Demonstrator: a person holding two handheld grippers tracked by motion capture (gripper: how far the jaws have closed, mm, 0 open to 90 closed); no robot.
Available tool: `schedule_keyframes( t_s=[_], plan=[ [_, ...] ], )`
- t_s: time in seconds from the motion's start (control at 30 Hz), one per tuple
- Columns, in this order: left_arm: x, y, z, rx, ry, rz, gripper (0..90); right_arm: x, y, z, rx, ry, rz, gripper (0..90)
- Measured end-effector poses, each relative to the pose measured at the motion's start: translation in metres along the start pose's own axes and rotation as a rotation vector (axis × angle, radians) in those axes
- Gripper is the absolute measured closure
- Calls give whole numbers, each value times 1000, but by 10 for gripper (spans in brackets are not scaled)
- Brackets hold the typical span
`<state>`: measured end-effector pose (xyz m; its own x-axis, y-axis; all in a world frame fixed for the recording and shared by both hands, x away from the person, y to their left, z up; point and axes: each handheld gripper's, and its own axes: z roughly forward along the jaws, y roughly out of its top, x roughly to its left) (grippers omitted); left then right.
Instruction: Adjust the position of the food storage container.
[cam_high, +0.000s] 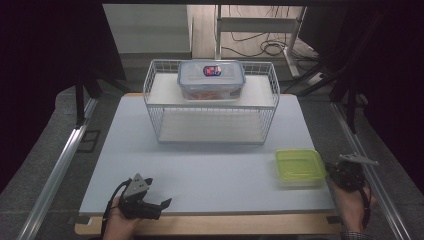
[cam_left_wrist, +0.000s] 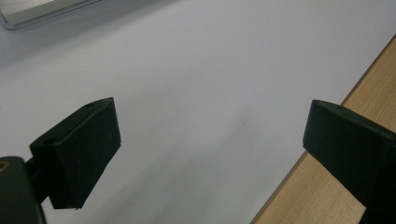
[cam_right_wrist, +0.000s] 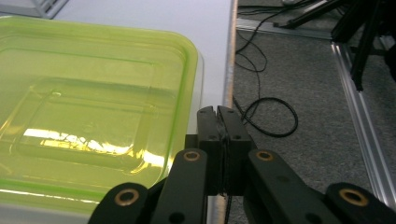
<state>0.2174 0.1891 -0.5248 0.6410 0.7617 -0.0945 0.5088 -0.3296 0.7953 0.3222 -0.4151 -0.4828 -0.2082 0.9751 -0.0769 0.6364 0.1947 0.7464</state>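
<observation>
A shallow clear container with a yellow-green lid (cam_high: 300, 166) sits at the white table's front right, near the right edge. My right gripper (cam_high: 332, 173) is shut, its tips beside the container's right side. In the right gripper view the two pads (cam_right_wrist: 208, 122) are pressed together with nothing visible between them, just right of the green lid (cam_right_wrist: 93, 107) and over the table's edge. My left gripper (cam_high: 158, 193) rests at the front left of the table, jaws wide apart. In the left gripper view it (cam_left_wrist: 212, 126) is open over bare table.
A white wire basket shelf (cam_high: 210, 107) stands at the back middle, with a clear lidded food box (cam_high: 211, 80) on its upper level. The table's wooden front lip (cam_left_wrist: 373, 70) lies under the left jaw. Cables (cam_right_wrist: 266, 116) lie on the floor to the right. Metal rails (cam_high: 55, 170) flank the table.
</observation>
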Motion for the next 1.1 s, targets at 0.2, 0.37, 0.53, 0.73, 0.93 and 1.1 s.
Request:
schedule_keyframes(
  t_s=[0.2,0.37,0.53,0.73,0.93,1.1],
  plan=[
    [0,0,0,-1,-1,-3,40,8,2,3,8,32,-14,879],
    [0,0,1,1,-1,1,40,15,5,6,13,52,-24,878],
    [0,0,1,1,0,0,41,24,8,9,18,73,-45,874],
    [1,0,2,1,-1,-5,42,26,13,15,21,83,-39,869],
    [1,0,3,3,-4,-4,42,30,18,22,23,90,-42,866],
    [1,0,4,5,-6,-3,43,38,20,24,24,114,-55,866]
  ],
)
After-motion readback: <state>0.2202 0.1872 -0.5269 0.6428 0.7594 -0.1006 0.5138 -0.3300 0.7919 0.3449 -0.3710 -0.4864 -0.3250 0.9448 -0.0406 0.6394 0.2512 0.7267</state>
